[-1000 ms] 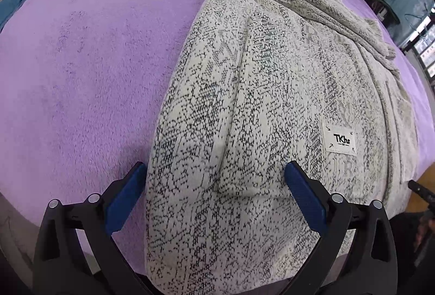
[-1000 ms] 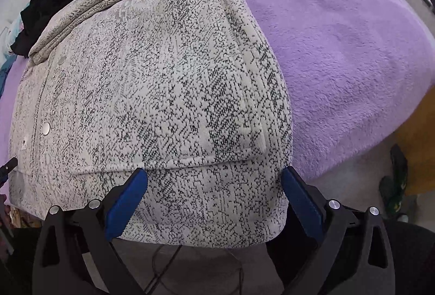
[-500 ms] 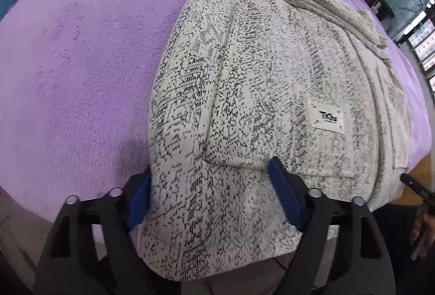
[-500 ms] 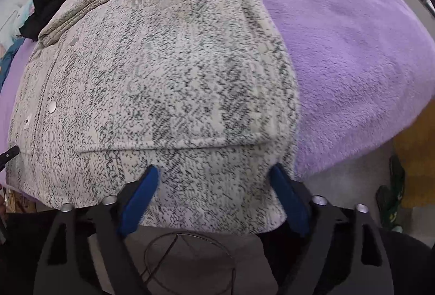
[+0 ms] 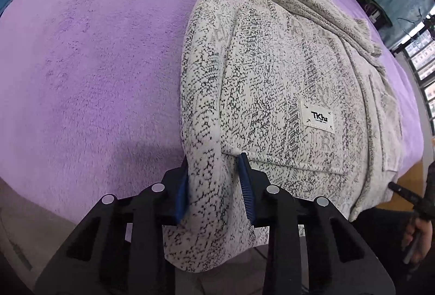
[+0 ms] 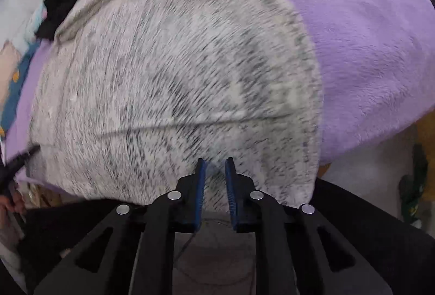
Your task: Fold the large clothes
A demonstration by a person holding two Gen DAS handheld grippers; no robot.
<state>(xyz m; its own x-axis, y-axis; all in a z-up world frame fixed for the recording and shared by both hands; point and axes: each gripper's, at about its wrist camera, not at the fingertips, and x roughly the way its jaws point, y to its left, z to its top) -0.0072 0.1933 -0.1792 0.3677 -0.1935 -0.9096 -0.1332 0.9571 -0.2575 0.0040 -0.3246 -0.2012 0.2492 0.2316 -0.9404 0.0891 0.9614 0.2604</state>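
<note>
At the bed's near edge, my left gripper (image 5: 214, 183) pinches the speckled jacket (image 5: 272, 94) at its hem corner; my right gripper (image 6: 214, 181) looks clamped on the hem too. The thick knit could slip free on lifting, I think. The right view is blurred, so its bite is uncertain, and the jacket's underside is hidden.

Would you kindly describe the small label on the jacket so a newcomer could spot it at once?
On the purple blanket lies a speckled cream-and-black jacket. Low on its front, just above a pocket seam, sits the label. It is the only plain white rectangle on the fabric, printed with black letters.
</note>
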